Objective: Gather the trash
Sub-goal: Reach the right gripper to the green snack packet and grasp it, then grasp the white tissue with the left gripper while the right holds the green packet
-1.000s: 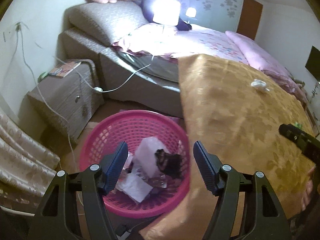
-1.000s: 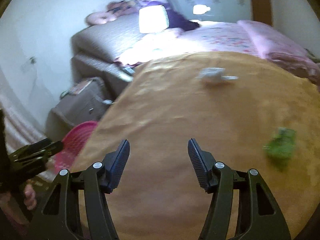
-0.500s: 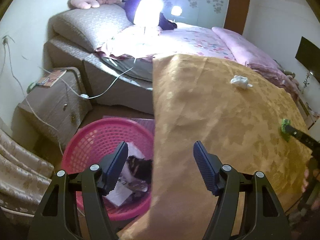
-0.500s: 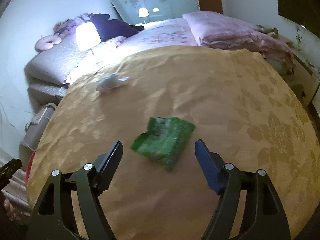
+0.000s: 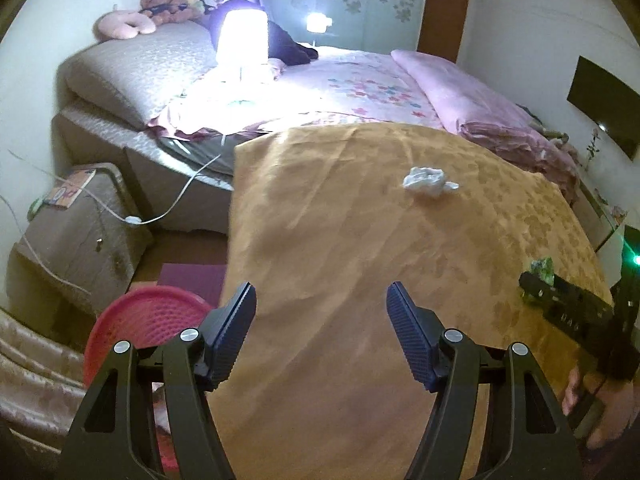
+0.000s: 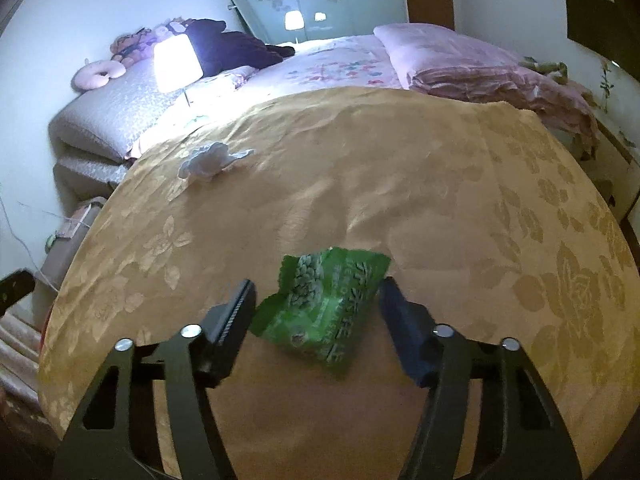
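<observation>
a: where is the trash?

b: the green wrapper (image 6: 326, 312) lies on the gold cloth (image 6: 440, 208), right between the two fingers of the right gripper (image 6: 318, 312). the jaws are closing on it now. the right pad looks like it touches the wrapper's edge, and the left pad is just beside it, so it is not squeezed yet.

a: how do we grab it well?

b: i think we should keep the gripper low and let both pads meet the wrapper in its middle. it is thin and crinkly, so it may slip out, or the cloth may get pinched too.

a: and the other one?

b: the left gripper (image 5: 322, 332) is wide apart with nothing in it. the white tissue (image 5: 428, 181) is farther up the cloth from the wrapper. the pink basket (image 5: 148, 320) sits down off the cloth's left edge.
</observation>
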A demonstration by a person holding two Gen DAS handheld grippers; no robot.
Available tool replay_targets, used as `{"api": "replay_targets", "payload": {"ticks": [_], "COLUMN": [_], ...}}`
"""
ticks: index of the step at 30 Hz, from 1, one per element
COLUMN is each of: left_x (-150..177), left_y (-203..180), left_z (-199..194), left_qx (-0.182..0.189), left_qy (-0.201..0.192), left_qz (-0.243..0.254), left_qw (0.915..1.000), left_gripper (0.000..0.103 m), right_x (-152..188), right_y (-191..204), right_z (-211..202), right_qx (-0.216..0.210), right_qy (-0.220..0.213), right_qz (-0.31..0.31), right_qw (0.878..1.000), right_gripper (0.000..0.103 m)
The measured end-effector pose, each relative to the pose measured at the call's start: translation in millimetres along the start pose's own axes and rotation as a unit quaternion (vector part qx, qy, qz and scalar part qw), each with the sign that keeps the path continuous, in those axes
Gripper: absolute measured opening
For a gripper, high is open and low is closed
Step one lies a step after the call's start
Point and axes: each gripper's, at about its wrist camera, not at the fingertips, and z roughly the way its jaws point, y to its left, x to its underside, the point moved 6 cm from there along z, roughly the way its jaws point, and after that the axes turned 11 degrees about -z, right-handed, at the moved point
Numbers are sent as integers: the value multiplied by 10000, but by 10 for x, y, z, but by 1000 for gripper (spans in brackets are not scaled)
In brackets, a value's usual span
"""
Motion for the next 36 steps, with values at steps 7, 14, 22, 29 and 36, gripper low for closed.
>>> {"api": "replay_targets", "payload": {"ticks": [7, 14, 22, 29, 36], "left_x": [-136, -249, -421, -608, -643], "left_y": [-344, -707, -994, -1098, -1230], "left_z": [228, 529, 956, 1227, 1447], "left_qx": [134, 268, 433, 508, 494], "left_qy": [76, 174, 407, 414, 444], "left_qz": [225, 503, 447, 174, 278], "left_qw": [9996, 9982, 9972, 9977, 9974], "left_gripper": [65, 65, 65, 65, 63], "right_x": [3, 20, 29, 32, 35], "right_y": [-30, -22, -44, -52, -57], "right_z": [-42, -40, -43, -53, -55], "right_qx": [-36, -165, -338, -436, -463], "right_qy": [-66, -102, -145, -170, -177], "right_qz": [-55, -62, 37, 102, 116], "right_qw": [10000, 9998, 9993, 9989, 9987], "right_gripper": [39, 38, 38, 38, 38]}}
